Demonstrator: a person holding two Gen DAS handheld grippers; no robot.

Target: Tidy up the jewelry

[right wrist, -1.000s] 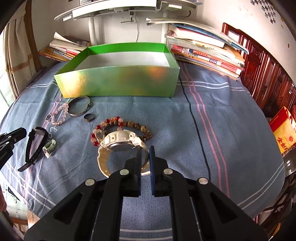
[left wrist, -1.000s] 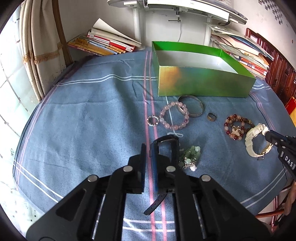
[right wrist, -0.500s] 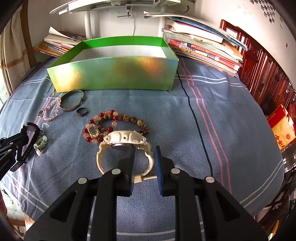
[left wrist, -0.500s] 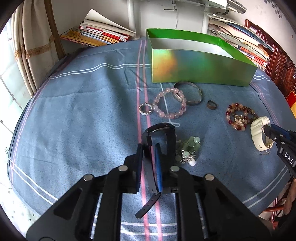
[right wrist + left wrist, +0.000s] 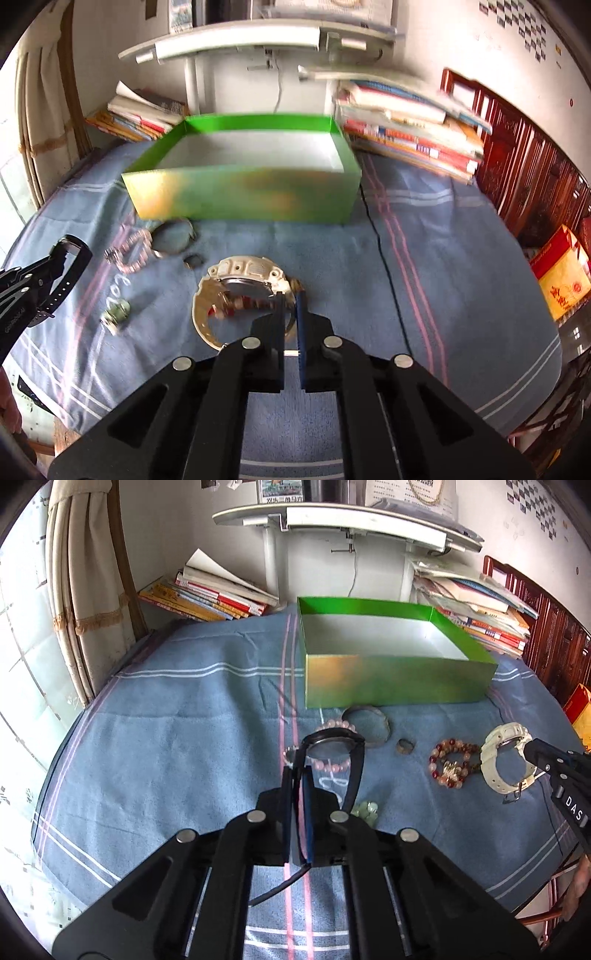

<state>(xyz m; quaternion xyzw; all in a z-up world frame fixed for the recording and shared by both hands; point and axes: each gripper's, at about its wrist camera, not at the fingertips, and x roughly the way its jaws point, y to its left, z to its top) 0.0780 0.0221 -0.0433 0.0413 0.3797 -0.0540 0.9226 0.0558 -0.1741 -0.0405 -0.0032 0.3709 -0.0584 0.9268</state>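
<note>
My left gripper (image 5: 297,771) is shut on the strap of a black watch (image 5: 332,738) and holds it lifted above the blue cloth; it also shows in the right wrist view (image 5: 62,266). My right gripper (image 5: 291,295) is shut on the strap of a white watch (image 5: 240,273) and holds it lifted; it shows in the left wrist view too (image 5: 504,757). The open green box (image 5: 388,664) stands behind, its inside bare (image 5: 251,155). On the cloth lie a pink bead bracelet (image 5: 332,764), a metal bangle (image 5: 369,720), a ring (image 5: 405,746), a red-brown bead bracelet (image 5: 450,764) and a green bead piece (image 5: 364,808).
Book stacks lie behind the box at left (image 5: 207,594) and right (image 5: 480,613). A white desk pedestal (image 5: 273,565) stands behind. A dark wooden chair (image 5: 535,177) and a red-yellow packet (image 5: 561,273) are at the right edge. A curtain (image 5: 85,590) hangs at left.
Both grippers closed on their watches and lifted them off the cloth. The black watch and the white watch now hang raised, and both views tilted up toward the green box.
</note>
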